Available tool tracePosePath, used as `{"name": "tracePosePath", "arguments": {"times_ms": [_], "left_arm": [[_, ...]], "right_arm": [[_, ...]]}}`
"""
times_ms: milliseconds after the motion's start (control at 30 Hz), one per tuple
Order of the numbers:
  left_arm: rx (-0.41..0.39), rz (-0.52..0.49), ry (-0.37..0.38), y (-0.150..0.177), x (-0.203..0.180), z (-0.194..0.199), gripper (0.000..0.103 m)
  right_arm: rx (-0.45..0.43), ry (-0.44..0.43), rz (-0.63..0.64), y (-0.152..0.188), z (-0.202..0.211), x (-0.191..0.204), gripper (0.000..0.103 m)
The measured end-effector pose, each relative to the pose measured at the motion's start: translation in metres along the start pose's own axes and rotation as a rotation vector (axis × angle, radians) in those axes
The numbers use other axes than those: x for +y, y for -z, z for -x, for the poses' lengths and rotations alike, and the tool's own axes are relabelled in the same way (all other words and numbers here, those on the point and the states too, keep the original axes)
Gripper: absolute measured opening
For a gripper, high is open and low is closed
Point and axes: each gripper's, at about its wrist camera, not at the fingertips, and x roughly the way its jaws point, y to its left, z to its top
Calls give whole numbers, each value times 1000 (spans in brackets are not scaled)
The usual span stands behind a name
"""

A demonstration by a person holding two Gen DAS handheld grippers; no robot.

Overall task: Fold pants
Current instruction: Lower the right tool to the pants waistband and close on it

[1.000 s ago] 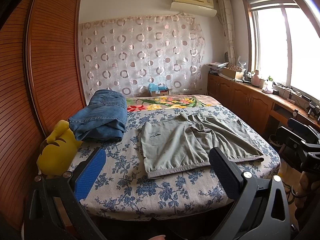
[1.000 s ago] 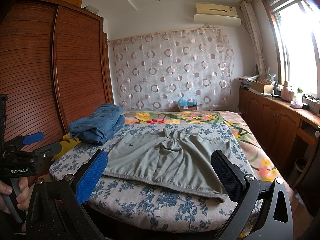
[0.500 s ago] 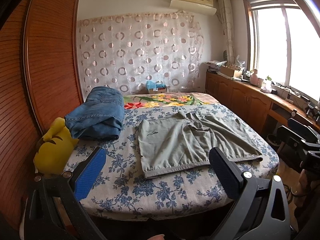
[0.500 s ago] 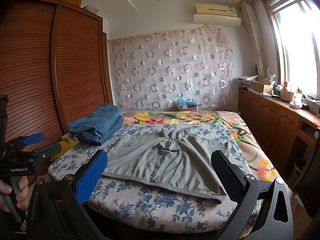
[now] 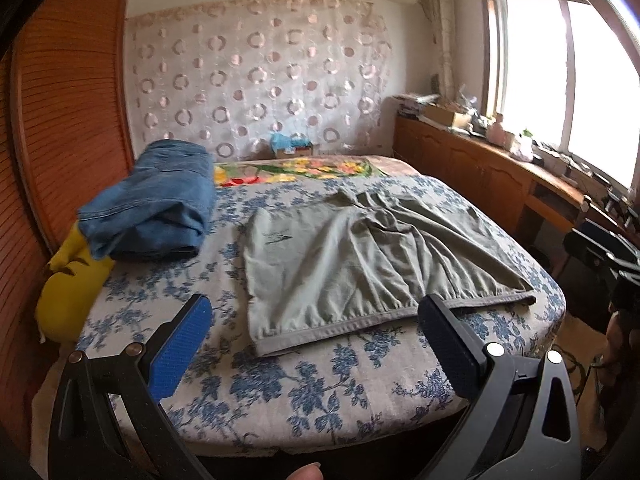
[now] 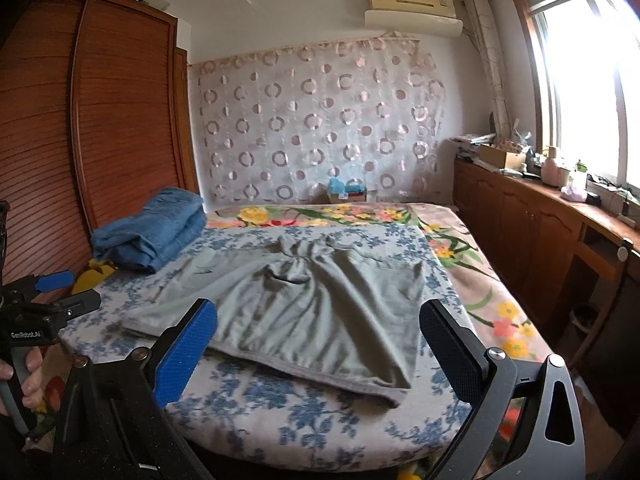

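Both tongs hang above the near edge of the bed, spread wide and empty. Left tongs (image 5: 312,332) show a blue pad on one finger and a black pad on the other, and between them lies the near waistband corner of the grey-green cotton pants (image 5: 360,256), which are not touched by either finger. Right tongs (image 6: 316,332) are likewise parted, with the same pair of pants (image 6: 304,304) lying beyond and between the fingers, apart from them.

These pants lie spread flat, rumpled in the middle, on the blue-flowered bedspread (image 5: 304,384), with the waistband towards the tongs and the legs running away to the far side. In the right wrist view the left tongs appear at the left edge, gripped by a hand (image 6: 28,376).

Beside the pants, on the wardrobe side, sits a folded pile of blue denim jeans (image 5: 152,216), apart from them. A yellow plush toy (image 5: 68,284) is wedged between the bed and the brown slatted wooden wardrobe (image 5: 68,120). Along the window wall runs a wooden desk (image 6: 576,216) with cluttered small things.
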Motion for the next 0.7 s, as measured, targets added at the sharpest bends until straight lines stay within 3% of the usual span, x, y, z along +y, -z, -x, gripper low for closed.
{"name": "tracePosePath", "arguments": {"times_ms": [333, 600, 700], "left_arm": [[34, 3, 129, -17, -9, -23, 103], [10, -30, 121, -34, -15, -36, 103], [9, -41, 128, -38, -18, -45, 103]], "right_arm": [[57, -19, 5, -7, -19, -14, 85], [131, 11, 29, -29, -39, -37, 84], [161, 10, 30, -38, -49, -44, 79]]}}
